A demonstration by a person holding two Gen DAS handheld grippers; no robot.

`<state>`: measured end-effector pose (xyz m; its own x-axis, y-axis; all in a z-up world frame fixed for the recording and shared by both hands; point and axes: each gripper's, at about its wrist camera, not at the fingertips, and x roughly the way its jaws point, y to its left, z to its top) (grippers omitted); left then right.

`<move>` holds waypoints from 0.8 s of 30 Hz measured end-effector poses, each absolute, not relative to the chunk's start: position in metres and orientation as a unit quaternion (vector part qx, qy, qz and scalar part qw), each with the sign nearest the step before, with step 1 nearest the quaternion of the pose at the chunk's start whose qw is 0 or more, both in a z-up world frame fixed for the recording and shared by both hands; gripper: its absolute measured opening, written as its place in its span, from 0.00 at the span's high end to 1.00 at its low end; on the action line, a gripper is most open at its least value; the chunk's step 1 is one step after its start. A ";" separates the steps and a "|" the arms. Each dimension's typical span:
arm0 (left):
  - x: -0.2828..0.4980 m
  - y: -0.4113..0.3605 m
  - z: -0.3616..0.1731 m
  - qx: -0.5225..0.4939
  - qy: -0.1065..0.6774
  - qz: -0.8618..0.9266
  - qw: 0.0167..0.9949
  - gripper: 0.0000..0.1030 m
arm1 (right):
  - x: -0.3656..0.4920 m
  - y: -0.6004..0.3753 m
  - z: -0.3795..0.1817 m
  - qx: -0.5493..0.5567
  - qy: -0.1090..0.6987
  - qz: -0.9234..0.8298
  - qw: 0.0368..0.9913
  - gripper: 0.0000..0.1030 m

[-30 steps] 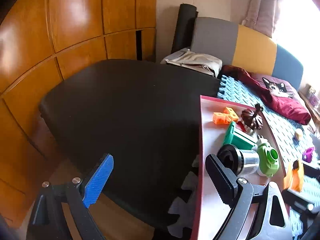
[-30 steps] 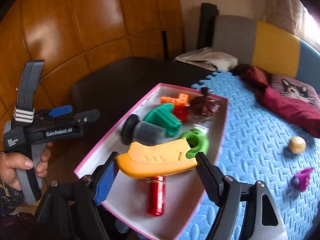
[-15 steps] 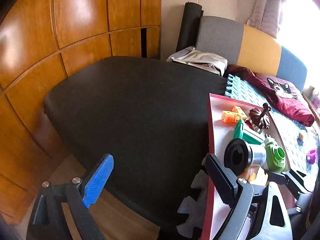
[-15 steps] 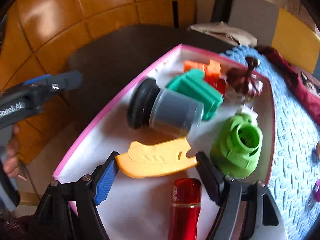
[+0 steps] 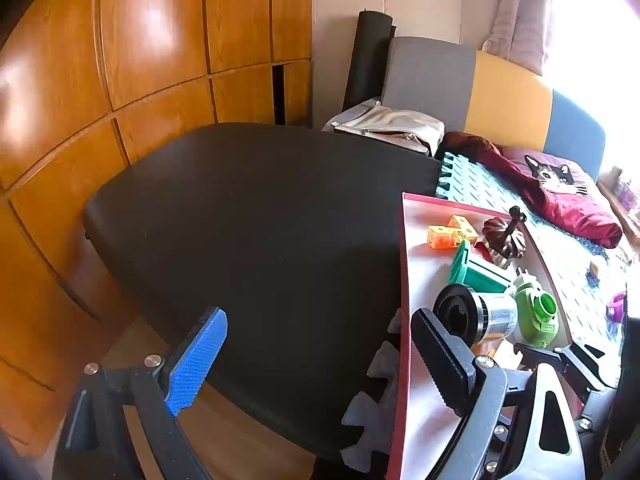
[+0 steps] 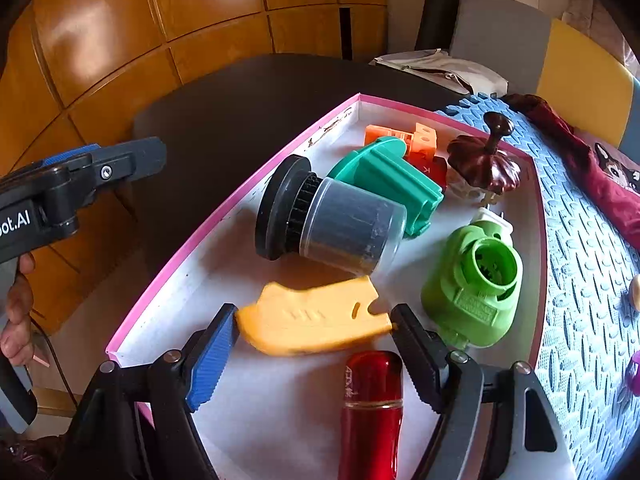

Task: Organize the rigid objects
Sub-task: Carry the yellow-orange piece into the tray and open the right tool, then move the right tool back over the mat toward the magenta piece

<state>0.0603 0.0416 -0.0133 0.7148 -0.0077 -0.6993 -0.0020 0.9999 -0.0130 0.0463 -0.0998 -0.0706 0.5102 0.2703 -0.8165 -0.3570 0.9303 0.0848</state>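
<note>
My right gripper (image 6: 312, 336) is shut on a flat orange plastic piece (image 6: 316, 320) and holds it low inside a white, pink-rimmed box (image 6: 224, 216). In the box lie a black-capped clear jar (image 6: 332, 220), a teal part (image 6: 384, 176), a green plug-like part (image 6: 472, 280), a red cylinder (image 6: 372, 408), orange blocks (image 6: 416, 140) and a dark brown knobbed lid (image 6: 484, 164). My left gripper (image 5: 316, 356) is open and empty, over the black table (image 5: 248, 224) just left of the box (image 5: 412, 288).
A blue foam mat (image 6: 588, 256) lies right of the box, with a small purple item (image 5: 616, 304) and a round beige ball (image 5: 598, 266) on it. A dark red cat cushion (image 5: 560, 192) and wooden cabinet doors (image 5: 120, 60) stand behind.
My right gripper has gone down and forward into the box with the orange piece still in it. The left gripper has barely moved.
</note>
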 end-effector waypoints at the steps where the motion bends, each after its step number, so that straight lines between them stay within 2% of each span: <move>1: 0.060 0.041 -0.013 -0.006 0.377 -0.002 0.926 0.09 | 0.046 -0.100 -0.070 -0.046 0.460 0.180 0.868 0.24; 24: 0.051 0.019 -0.001 0.016 0.363 -0.035 0.931 0.09 | 0.019 -0.138 -0.012 -0.044 0.370 0.159 0.914 0.24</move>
